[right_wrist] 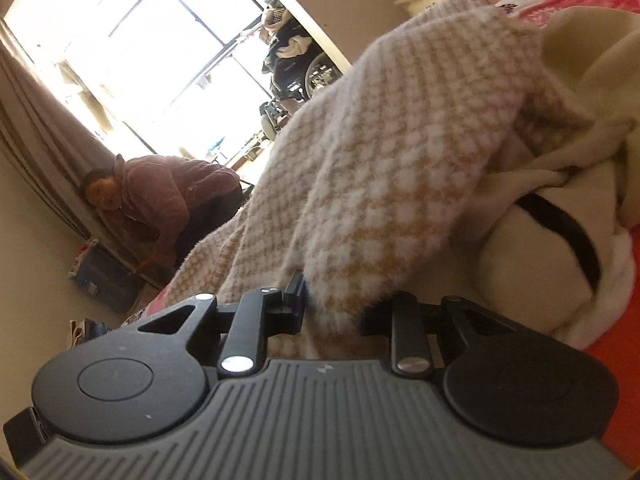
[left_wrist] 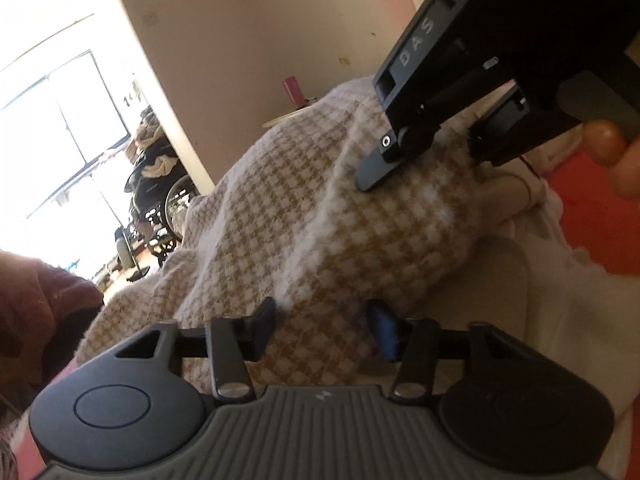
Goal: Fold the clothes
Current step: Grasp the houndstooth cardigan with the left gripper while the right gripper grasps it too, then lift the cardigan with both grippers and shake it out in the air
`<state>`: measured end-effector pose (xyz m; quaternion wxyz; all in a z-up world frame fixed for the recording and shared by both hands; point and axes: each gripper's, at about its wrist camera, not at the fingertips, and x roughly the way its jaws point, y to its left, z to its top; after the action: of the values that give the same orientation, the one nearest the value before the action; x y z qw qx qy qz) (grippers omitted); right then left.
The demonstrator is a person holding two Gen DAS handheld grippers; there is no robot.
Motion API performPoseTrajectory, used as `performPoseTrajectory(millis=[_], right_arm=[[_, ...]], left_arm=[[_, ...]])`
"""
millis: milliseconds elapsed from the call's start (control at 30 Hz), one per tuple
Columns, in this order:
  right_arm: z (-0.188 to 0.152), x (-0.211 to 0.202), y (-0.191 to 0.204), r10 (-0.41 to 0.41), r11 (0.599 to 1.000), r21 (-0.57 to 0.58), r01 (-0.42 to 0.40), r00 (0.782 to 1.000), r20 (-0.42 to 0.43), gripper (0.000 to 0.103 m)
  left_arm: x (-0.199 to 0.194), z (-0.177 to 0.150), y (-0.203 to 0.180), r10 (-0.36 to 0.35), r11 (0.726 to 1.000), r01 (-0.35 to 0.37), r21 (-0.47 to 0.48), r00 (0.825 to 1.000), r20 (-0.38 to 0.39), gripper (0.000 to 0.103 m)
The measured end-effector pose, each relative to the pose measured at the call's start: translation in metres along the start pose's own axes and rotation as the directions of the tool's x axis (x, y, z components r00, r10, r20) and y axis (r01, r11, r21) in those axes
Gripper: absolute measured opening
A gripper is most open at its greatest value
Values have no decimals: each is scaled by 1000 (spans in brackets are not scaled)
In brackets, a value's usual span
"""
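Observation:
A fuzzy cream and mustard houndstooth garment (left_wrist: 320,216) lies bunched on a red bedcover. My left gripper (left_wrist: 326,326) has its jaws part way apart with a fold of this garment between them. My right gripper shows in the left wrist view (left_wrist: 424,168) at the upper right, its fingers pressed into the cloth. In the right wrist view the right gripper (right_wrist: 334,308) also has the houndstooth garment (right_wrist: 380,168) between its jaws. Whether either one is clamped tight on the cloth is not clear.
A cream garment with a black strap (right_wrist: 560,232) lies under and right of the houndstooth one. The red bedcover (right_wrist: 616,368) shows at right. A person in a maroon jacket (right_wrist: 160,200) crouches by the curtain. A wheelchair (left_wrist: 160,184) stands near the bright window.

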<state>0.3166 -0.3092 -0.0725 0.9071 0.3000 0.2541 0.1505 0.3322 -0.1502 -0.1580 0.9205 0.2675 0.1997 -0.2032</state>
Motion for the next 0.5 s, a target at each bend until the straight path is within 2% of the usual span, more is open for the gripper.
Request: performPoseTrajectory(millis=[33, 133, 300, 500], right_arm=[[2, -2, 4, 20, 1000, -7, -20, 1000, 6, 15], [6, -7, 15, 78, 997, -28, -78, 997, 23, 12], [27, -29, 54, 178, 979, -110, -170, 982, 68, 11], [42, -82, 99, 307, 942, -181, -282, 943, 126, 11]], left_arm=[[-5, 2, 2, 10, 1000, -10, -11, 1000, 13, 35], [-21, 11, 14, 33, 998, -30, -61, 998, 45, 21], [-63, 33, 51, 54, 982, -32, -188, 992, 112, 15], [-138, 53, 79, 54, 970, 1, -243, 974, 219, 13]])
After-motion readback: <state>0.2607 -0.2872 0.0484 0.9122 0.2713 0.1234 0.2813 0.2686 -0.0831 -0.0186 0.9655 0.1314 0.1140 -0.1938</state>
